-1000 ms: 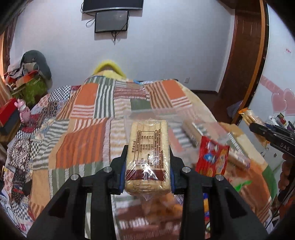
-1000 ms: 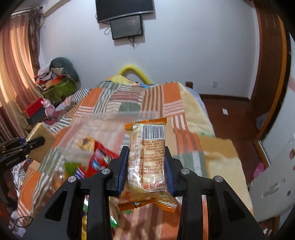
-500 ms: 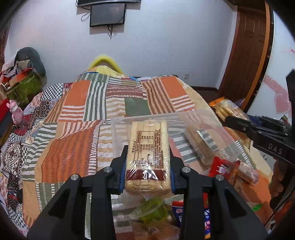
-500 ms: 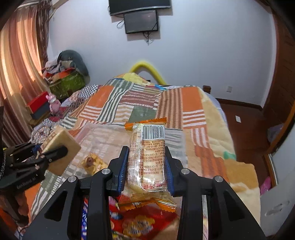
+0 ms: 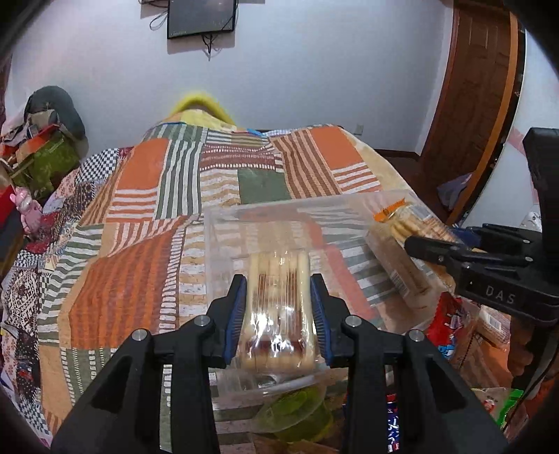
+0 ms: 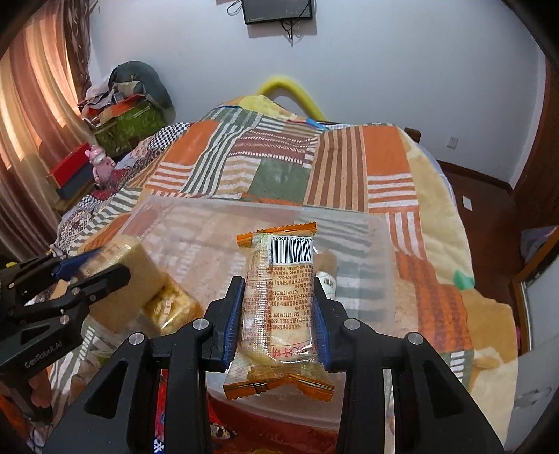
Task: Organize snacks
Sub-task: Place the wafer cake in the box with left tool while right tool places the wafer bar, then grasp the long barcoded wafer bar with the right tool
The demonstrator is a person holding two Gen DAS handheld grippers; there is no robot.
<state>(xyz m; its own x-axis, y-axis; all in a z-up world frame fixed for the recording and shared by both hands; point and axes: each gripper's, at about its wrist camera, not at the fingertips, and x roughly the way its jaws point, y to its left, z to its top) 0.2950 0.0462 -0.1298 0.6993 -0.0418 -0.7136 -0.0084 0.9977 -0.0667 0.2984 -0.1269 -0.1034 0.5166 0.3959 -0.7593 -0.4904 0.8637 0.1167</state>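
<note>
**Both Grippers Loaded Over the Clear Bin**

Currently, I hold one snack in each gripper above a clear bin (image 5: 223, 223) that sits on the patchwork blanket (image 5: 139, 216) of a bed.

Left gripper (image 5: 278, 314): the jaws are opening slightly, yet the blue pads (image 5: 233, 314) press both long sides of a clear-wrapped biscuit pack (image 5: 277, 297). The pack points away from me, its far end over the bin interior and its near end over the bin's front rim. In the right wrist view this same pack appears at the left, tilted down into the bin, touching another wrapped snack (image 6: 171, 307) already inside.

Right gripper (image 6: 278, 310): the jaws are narrow and clamped on an orange-edged packet (image 6: 279, 297), barcode side up. The packet lies lengthwise between the pads, its crimped far end over the bin interior, its near end hanging past the fingers. In the left wrist view it enters from the right, angled down toward the bin's right wall.

More snacks lie on the blanket in front of the bin: a green pack (image 5: 297, 412) just below the front rim and a red pack (image 5: 450, 324) at the right, near a hand (image 5: 524, 352).

A monitor (image 5: 201, 15) hangs on the far wall. A wooden door (image 5: 471, 87) stands at the right.
</note>
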